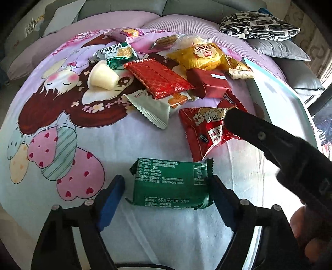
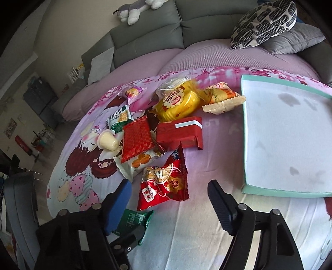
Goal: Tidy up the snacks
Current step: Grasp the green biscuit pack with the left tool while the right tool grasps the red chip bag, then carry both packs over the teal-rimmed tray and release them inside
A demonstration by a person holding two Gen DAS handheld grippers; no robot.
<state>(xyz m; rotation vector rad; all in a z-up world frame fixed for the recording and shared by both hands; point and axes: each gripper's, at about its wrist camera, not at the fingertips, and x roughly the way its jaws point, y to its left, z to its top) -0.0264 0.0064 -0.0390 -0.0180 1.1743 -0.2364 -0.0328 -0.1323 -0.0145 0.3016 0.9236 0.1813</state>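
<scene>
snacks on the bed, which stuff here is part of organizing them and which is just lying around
Part of the job:
- green packet, between the open left tongs
- red bag, ahead of the open right tongs
- yellow pack
- red box
- teal-rimmed tray

Just lying about:
- patterned pillow
- plush toy

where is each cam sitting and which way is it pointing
Left wrist: sits on the left gripper, looking forward and down at the green foil snack packet between its open fingers; the right gripper's black arm and a hand show.
Right wrist: sits on the right gripper, facing the red printed snack bag and mint-rimmed white tray.
Both see the green packet, red bag and tray.
</scene>
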